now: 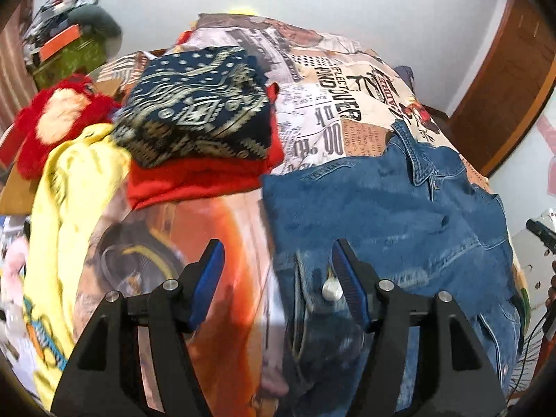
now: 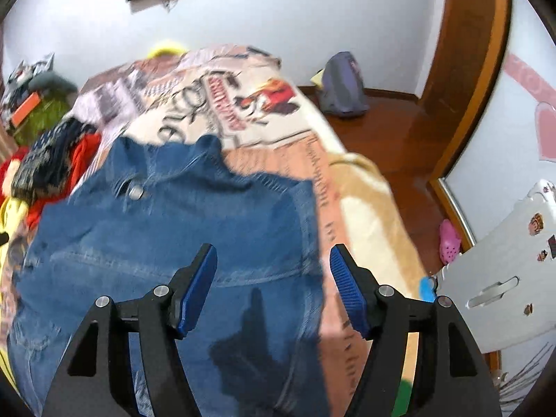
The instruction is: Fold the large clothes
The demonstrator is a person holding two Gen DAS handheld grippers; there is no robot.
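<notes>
Both grippers hover spread over a denim jacket on the bed.
Left wrist: left gripper (image 1: 278, 278) released above the denim jacket (image 1: 382, 215), near its button edge. Right wrist: right gripper (image 2: 274, 285) released; best pinch one layer at the jacket's right edge.

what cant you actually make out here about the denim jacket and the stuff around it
- Denim jacket hem: cut off by the bottom edge and hidden behind the left gripper in the left wrist view.
- Jacket's collar and button: smeared by motion blur in the right wrist view.
- Red garment: mostly covered by the folded navy patterned cloth, so its type is unclear.
- Contact between the open right gripper and the denim: cannot tell.
</notes>
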